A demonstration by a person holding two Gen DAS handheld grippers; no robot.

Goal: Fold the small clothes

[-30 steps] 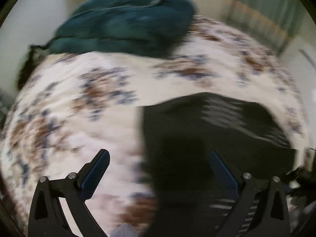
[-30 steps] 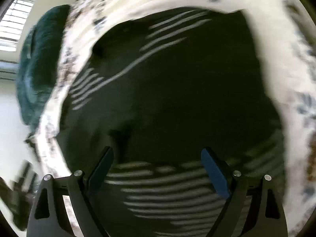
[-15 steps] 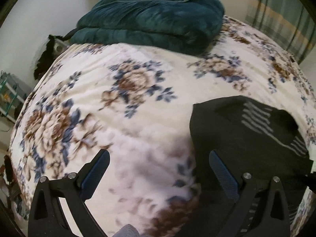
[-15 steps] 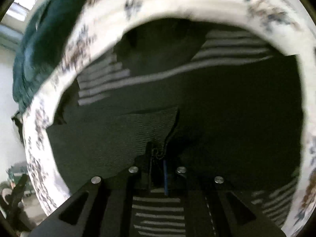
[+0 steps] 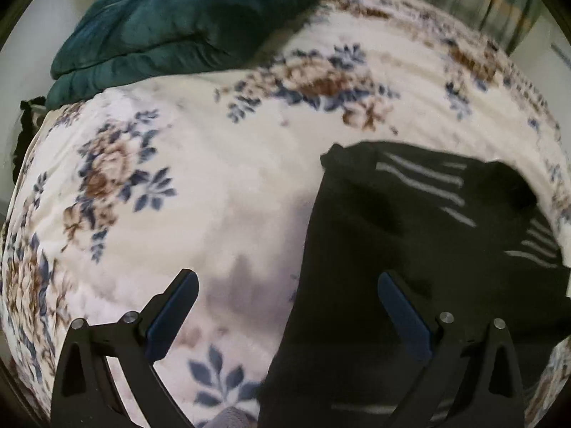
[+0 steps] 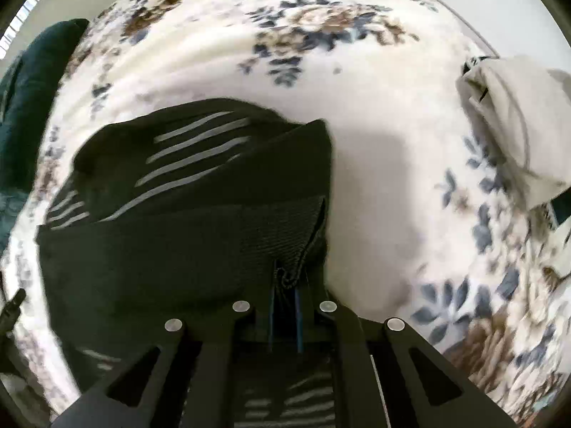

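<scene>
My right gripper (image 6: 285, 297) has its jaws clenched on a corner of the black striped garment (image 6: 185, 221); my left gripper (image 5: 287, 306) hovers with jaws spread wide over its left edge. The garment lies on the floral bed (image 5: 221, 164), a teal blanket (image 5: 185, 18) beyond.

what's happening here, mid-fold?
A person is folding a black striped garment on a floral bedspread. The right gripper is shut on a pinched edge of the fabric. The left gripper is open, holding nothing, hovering over the garment's left edge. A pale garment lies off to the right.
</scene>
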